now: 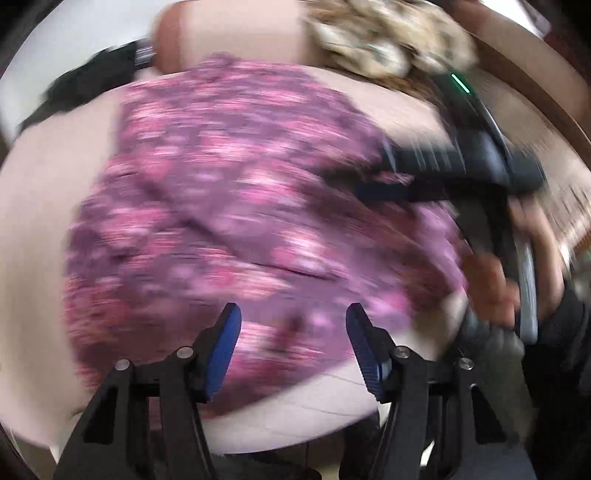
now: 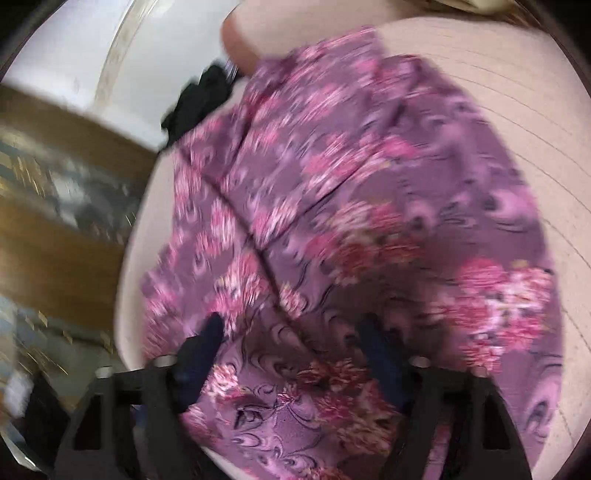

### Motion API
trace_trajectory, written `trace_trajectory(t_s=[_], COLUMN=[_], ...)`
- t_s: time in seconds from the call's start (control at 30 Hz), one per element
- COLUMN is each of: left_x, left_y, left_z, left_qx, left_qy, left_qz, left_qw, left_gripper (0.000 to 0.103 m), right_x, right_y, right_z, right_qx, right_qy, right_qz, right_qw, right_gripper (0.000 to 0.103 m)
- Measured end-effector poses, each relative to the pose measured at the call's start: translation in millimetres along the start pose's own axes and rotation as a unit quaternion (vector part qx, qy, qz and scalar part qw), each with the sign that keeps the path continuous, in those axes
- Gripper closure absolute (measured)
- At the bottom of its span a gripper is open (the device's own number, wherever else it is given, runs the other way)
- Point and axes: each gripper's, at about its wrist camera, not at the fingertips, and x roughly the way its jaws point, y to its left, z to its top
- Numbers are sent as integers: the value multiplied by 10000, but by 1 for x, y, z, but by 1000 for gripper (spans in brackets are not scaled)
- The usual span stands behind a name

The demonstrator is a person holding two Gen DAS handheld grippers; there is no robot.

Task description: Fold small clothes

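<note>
— Firstly, item one: the left gripper?
— Black frame, blue pads. Jaws stand apart, about half open. Nothing between them; they hang over the near edge of the purple floral garment, and no cloth is pinched.

— Item two: the right gripper?
— Same make, dark pads. Jaws parted to a similar width. The garment lies under and between them, but the blur hides whether the pads touch it. No grip can be seen.

— Does the left view show the right gripper too?
— Yes, at the right side, its fingers reaching in over the right edge of the garment, with a hand on the handle behind it and a green light on its body.

— Item three: the garment's place?
— Spread on a pale pink padded surface, covering most of the middle. A seam or fold line runs diagonally across it in the right view. Pink and red flowers on purple ground.

— Further entries, outward?
— A pale pink bolster at the far edge of the surface. A cream patterned cloth, bunched, at the far right corner. A black item at the far left edge, kind not legible. Beyond the left edge, a brown wooden floor and a white wall.
</note>
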Motion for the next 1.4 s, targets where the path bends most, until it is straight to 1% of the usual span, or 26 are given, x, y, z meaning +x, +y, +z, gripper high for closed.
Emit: trace_trajectory(t_s=[0.07,0.1,0.13,0.17,0.27,0.33,0.37,0.43,0.47,0.5,0.57,0.6,0.63,0.7,0.73,0.83,0.87,0.93,1.0,1.03,1.07,1.13,1.27,1.3,1.37,1.4], left_x=[-3,-7,-11,-16,-22,-22,-19,-5,5,17,37,43,48,56,63,86,96,107,108,108,109,115,123,126,131,131], left_y=[29,44,62,79,115,135,147,169,181,190,203,209,216,232,239,256,262,270,278,280,280,279,277,274,263,259], left_z=[16,24,35,45,73,83,89,104,112,120,137,144,153,168,177,182,175,166,167,167,168,171,174,176,180,182], left_qx=[-494,-768,-1068,-1300,-1824,-2115,-2286,-2654,-2872,-3061,-3290,-3386,-3510,-3750,-3822,-3983,-4112,-4309,-4397,-4418,-4388,-4297,-4186,-4103,-3856,-3770], left_qy=[-57,-70,-144,-281,-501,-559,-554,-530,-509,-443,-343,-337,-367,-505,-540,-490,-401,-304,-306,-355,-388,-397,-310,-226,-74,-76], left_qz=[242,452,648,741,775,712,688,608,555,508,379,306,220,15,-117,-589,-801,-1033,-1250,-1373,-1425,-1457,-2023,-2121,-2041,-1958], left_qw=[9985,9960,9921,9883,9789,9732,9695,9608,9549,9496,9429,9398,9354,9257,9224,9140,9071,8959,8888,8858,8863,8903,8848,8867,8998,9053], left_gripper=[43,43,43,43,42,39,39,39,39,39,39,39,39,40,43,58,60,74,76,76,76,76,76,76,76,80], right_x=[11,14,14,5,-60,-90,-91,-80,-59,-35,-29,-36,-46,-64,-67,-49,-39,-6,43,58,74,109,169,179,185,180], right_y=[31,40,49,56,78,74,70,44,31,13,12,21,34,63,80,111,117,129,143,145,151,156,140,137,133,131], right_z=[-9,-12,-12,-11,-13,-20,-22,-36,-37,-41,-39,-33,-25,4,25,91,108,152,199,209,222,246,259,259,260,260], right_qx=[-670,-875,-946,-897,-895,-766,-711,-595,-492,-326,-248,-337,-486,-832,-1017,-1233,-1216,-1133,-1111,-1118,-1136,-1043,-510,-419,-334,-268], right_qy=[-45,-21,2,-39,-649,-856,-880,-713,-388,89,253,155,-9,-466,-586,-456,-378,-118,234,280,353,293,635,722,776,721], right_qz=[-817,-1019,-1043,-833,-234,-85,-176,-659,-896,-1192,-1279,-1189,-1089,-1007,-845,-270,-116,218,264,189,80,-89,-146,-148,-207,-276], right_qw=[9944,9909,9900,9925,9936,9933,9934,9935,9940,9923,9912,9922,9929,9903,9895,9910,9918,9932,9932,9932,9929,9941,9966,9964,9962,9967], right_gripper=[63,88,96,96,96,96,96,92,92,85,84,73,47,19,19,21,22,29,31,33,34,45,54,59,81,99])
